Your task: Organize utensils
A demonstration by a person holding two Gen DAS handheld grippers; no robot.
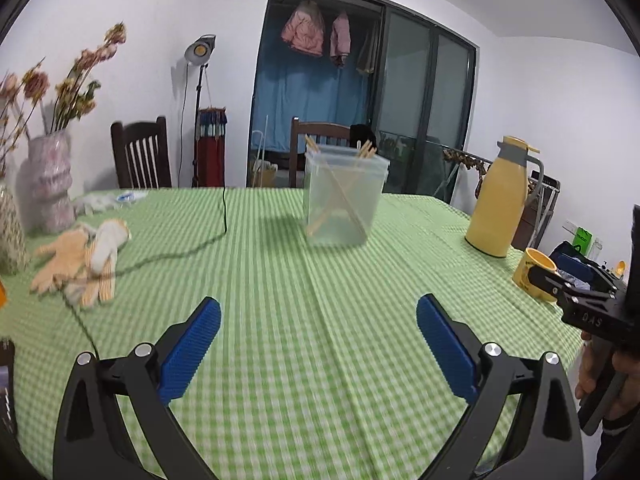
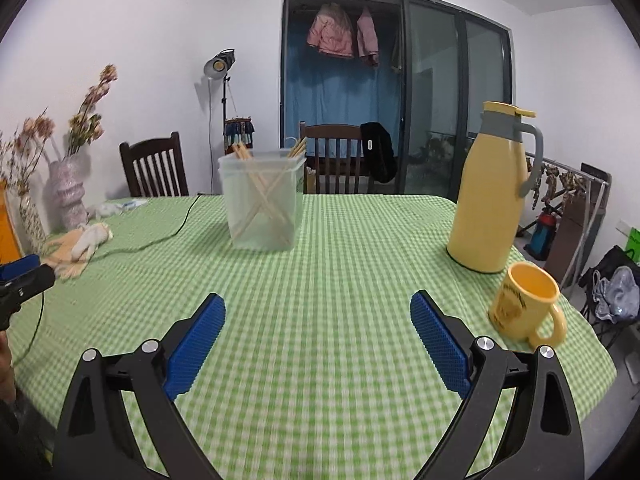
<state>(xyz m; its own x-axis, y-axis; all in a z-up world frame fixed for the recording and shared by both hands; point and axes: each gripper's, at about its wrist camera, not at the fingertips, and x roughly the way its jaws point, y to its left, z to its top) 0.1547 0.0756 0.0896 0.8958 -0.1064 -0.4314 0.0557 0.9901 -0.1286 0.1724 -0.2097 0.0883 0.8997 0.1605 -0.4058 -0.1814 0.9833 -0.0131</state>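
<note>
Centrally on the worktop, which is covered by a green checked cloth, stands one translucent tub holding chopsticks. They lean two ways and cross in an X, with tips above the rim at both the left and right corners; individual sticks are too thin to count with certainty. One yellow jug with a grey handle stands right of the tub, and one yellow mug sits just in front of the jug. A pair of work gloves lies at the left, crossed by one black cable. Two vases with dried flowers stand at the far left edge. Two dark chairs are behind the worktop.

Left tongs: blue pads spread wide, nothing between them, held above bare cloth. The tub lies ahead, well apart, almost in line with the gap.

Right tongs: likewise spread wide and holding nothing. The tub lies ahead and slightly left, well apart; the mug is near the right pad's outer side.

Each view shows the other tongs at its edge.
</note>
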